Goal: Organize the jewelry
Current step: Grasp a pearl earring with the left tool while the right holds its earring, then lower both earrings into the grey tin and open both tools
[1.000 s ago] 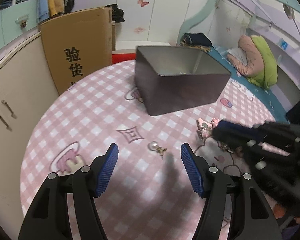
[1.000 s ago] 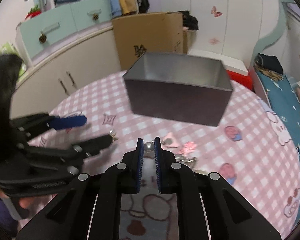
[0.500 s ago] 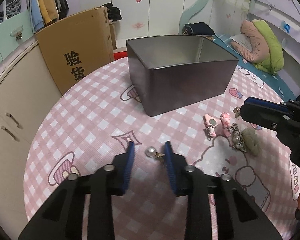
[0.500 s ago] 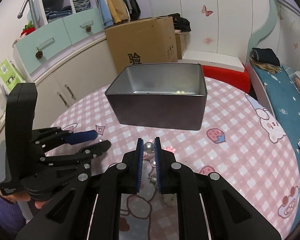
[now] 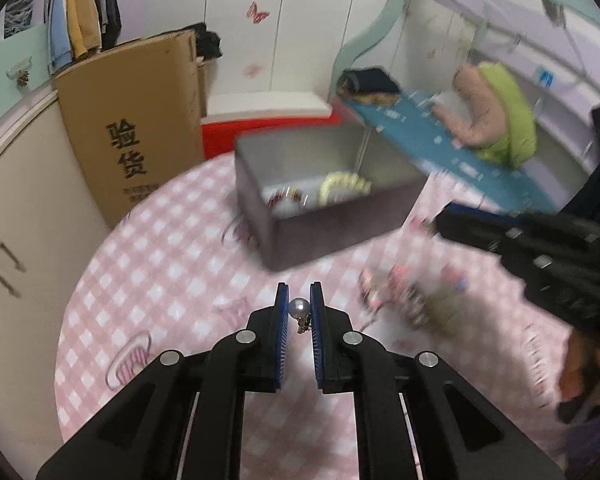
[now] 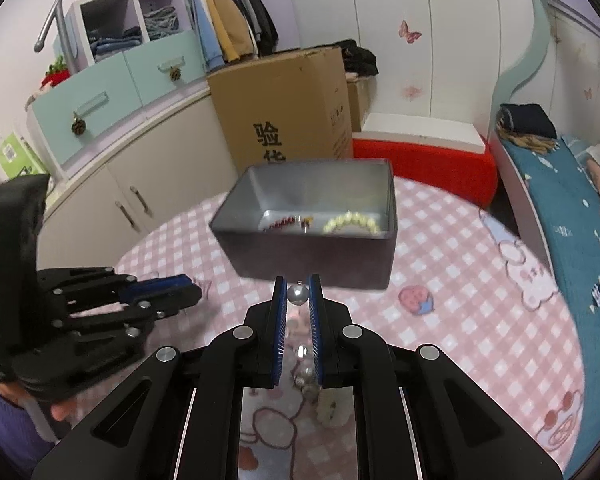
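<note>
Dark metal box (image 6: 312, 248) sits open on the pink checked table (image 6: 480, 300), at 12 o'clock from both grippers; inside on its floor: pale yellow bead bracelet (image 6: 352, 222) toward 3 o'clock, small red beaded piece (image 6: 282, 223) toward 9, tiny gold-dark item (image 6: 307, 222) between them, all apart. Cardboard box (image 6: 288, 104) stands behind the table, contents not visible. Left gripper (image 5: 299, 307) is clamped on a pearl earring (image 5: 299, 307), gold fitting dangling below the pearl, lifted clear of the table. Right gripper (image 6: 298, 295) is pinched on a silver-grey pearl bead (image 6: 298, 295), chain trailing down between the fingers. Loose heap of pink charms and beads (image 5: 412, 296) remains on the table at 3 o'clock from the left gripper, blurred. Versus a second ago: left jaws were wide apart with the earring lying on the cloth; now closed on it and raised. Right was already gripping its bead; both now sit higher, box interior newly visible.
</note>
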`<state>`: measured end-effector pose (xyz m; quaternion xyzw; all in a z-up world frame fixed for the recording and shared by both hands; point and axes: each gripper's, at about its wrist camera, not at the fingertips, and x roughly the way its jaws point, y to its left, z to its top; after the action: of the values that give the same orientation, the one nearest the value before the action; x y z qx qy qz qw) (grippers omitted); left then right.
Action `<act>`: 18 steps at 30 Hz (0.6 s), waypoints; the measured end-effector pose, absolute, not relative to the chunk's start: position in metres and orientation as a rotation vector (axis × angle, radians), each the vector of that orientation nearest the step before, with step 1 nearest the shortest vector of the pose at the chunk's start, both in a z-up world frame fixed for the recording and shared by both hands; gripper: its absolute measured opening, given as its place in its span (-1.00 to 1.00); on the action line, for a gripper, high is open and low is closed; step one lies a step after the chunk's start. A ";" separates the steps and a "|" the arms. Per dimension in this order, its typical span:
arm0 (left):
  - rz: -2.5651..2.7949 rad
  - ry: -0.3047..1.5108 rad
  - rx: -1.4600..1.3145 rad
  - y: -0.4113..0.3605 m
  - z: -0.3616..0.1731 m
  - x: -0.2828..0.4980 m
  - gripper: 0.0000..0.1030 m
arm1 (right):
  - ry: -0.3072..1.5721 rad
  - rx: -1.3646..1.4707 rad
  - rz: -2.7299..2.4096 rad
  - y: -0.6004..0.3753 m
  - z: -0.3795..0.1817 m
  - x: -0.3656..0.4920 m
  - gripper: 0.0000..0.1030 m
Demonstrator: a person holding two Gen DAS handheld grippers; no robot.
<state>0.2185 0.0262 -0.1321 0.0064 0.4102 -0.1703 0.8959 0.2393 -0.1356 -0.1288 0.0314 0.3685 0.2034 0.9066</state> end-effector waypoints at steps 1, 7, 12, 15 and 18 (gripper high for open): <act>-0.365 0.838 -0.003 0.028 -0.122 0.222 -0.82 | 0.756 0.072 0.416 -0.137 -0.124 0.244 -0.77; -0.426 0.834 -0.064 0.022 -0.087 0.258 -0.82 | 0.733 0.104 0.397 -0.142 -0.101 0.274 -0.77; -0.461 0.921 -0.140 0.013 -0.091 0.299 -0.82 | 0.749 0.101 0.382 -0.135 -0.097 0.299 -0.77; -0.443 0.985 -0.172 0.010 -0.105 0.320 -0.82 | 0.786 0.105 0.381 -0.132 -0.106 0.314 -0.77; -0.425 1.005 -0.148 0.005 -0.116 0.326 -0.82 | 0.812 0.110 0.379 -0.131 -0.118 0.323 -0.77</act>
<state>0.3262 0.0049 -0.1161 -0.0704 0.4775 -0.2020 0.8522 0.3228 -0.1310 -0.1181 0.0532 0.3926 0.1831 0.8997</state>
